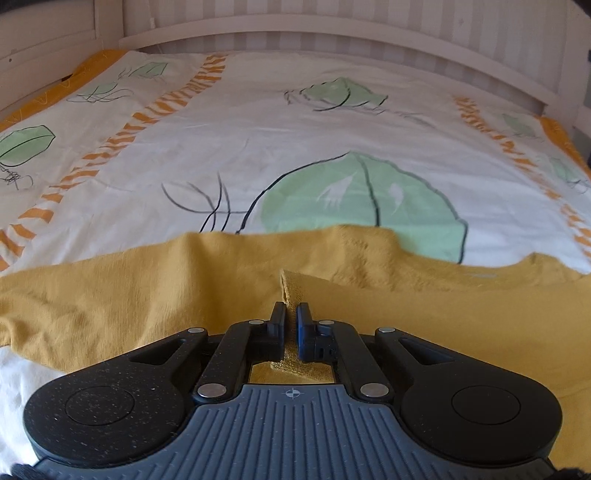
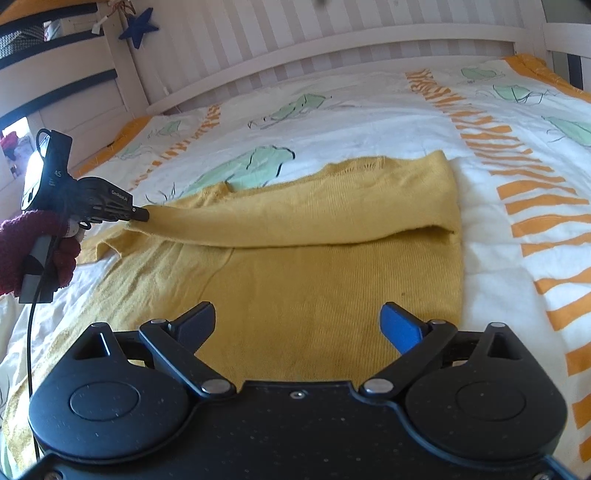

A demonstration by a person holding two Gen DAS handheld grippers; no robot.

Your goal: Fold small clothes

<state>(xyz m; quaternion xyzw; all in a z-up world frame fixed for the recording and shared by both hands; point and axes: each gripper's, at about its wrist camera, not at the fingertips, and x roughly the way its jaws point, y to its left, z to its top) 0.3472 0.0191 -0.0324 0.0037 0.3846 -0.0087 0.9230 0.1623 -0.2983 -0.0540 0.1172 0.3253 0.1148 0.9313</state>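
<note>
A mustard-yellow knit sweater [image 2: 332,266] lies spread on the bed, its far part folded over into a long band [image 2: 303,210]. In the left wrist view the same sweater [image 1: 110,302] fills the foreground, and my left gripper [image 1: 291,314] is shut on a raised fold of its knit edge. From the right wrist view that left gripper [image 2: 142,215] pinches the left end of the folded band, held by a hand in a dark red sleeve [image 2: 26,243]. My right gripper [image 2: 299,317] hovers open over the near flat part of the sweater, with nothing between its fingers.
The bed carries a white cover [image 1: 258,147] printed with green leaves and orange stripes. A white slatted headboard [image 2: 332,48] runs along the far side, a blue star [image 2: 138,26] hanging at its left. A black cable [image 2: 31,350] drops from the left gripper.
</note>
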